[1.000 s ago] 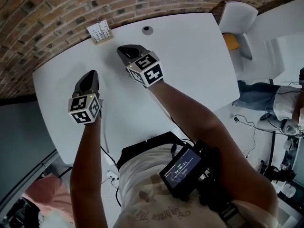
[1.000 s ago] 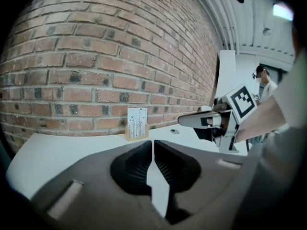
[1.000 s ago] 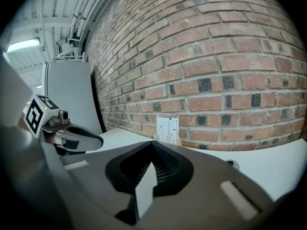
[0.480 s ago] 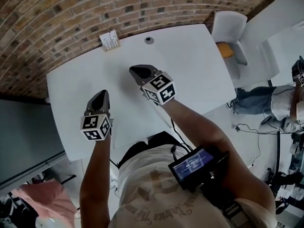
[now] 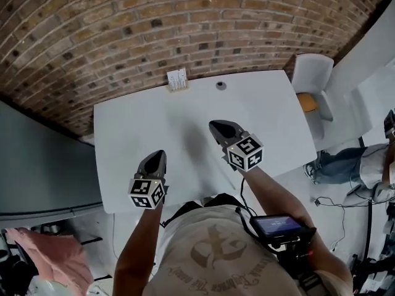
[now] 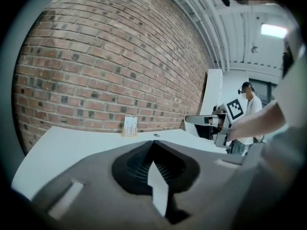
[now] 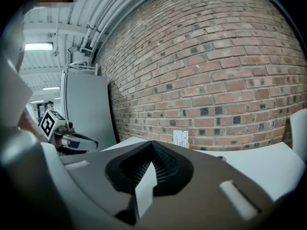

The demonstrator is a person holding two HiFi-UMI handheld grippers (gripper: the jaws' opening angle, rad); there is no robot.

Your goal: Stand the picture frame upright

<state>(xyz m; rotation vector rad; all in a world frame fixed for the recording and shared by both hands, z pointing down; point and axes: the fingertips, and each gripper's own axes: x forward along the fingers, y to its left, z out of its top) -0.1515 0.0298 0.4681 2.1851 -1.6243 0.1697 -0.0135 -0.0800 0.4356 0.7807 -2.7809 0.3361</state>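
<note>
The picture frame (image 5: 178, 79) is too small for its print to be read, the dark round spot (image 5: 220, 86) near it cannot be identified, and a bystander (image 5: 345, 165) is cut off by the head view's right edge

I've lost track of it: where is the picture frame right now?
In the head view the picture frame stands at the table's far edge by the brick wall, just left of a small round hole.
</note>
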